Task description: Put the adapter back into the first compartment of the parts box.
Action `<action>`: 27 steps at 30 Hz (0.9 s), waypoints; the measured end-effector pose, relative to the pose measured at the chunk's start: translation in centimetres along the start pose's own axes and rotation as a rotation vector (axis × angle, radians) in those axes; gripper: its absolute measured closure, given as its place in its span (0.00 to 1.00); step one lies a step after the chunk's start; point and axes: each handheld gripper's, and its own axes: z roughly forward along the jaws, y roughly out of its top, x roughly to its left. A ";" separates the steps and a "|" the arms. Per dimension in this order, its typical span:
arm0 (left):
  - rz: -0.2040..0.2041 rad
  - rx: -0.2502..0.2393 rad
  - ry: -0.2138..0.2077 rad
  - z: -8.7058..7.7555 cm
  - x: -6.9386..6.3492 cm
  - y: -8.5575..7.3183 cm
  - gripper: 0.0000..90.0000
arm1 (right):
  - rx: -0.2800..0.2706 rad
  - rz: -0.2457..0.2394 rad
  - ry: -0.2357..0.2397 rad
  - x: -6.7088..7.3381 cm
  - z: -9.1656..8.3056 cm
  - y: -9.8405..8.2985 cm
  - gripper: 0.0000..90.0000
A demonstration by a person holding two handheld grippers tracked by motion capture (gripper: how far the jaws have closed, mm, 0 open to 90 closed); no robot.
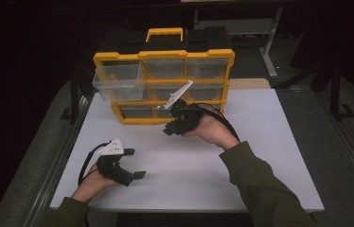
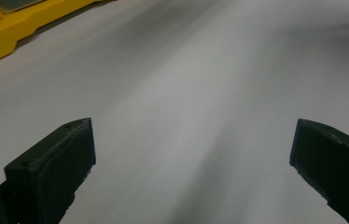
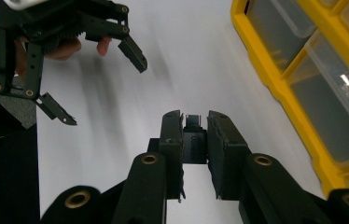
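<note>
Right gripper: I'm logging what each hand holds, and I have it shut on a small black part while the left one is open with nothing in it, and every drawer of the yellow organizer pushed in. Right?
Not quite: the organizer's top-left drawer is pulled out, as the high view shows. The right gripper is shut on a small black part, and the left gripper is open with nothing in it.

yellow drawer organizer point(image 1: 163, 85), white table point(image 1: 260, 156), one drawer point(image 1: 118, 81) out

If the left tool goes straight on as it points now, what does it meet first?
Probably the bare white table; nothing lies between the open left tool and it, though depth is unclear.
</note>
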 end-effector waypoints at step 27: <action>-0.002 0.002 -0.003 0.0 0.0 0.0 0.00 | -0.045 -0.038 -0.012 -0.9 -3.9 5.1 0.84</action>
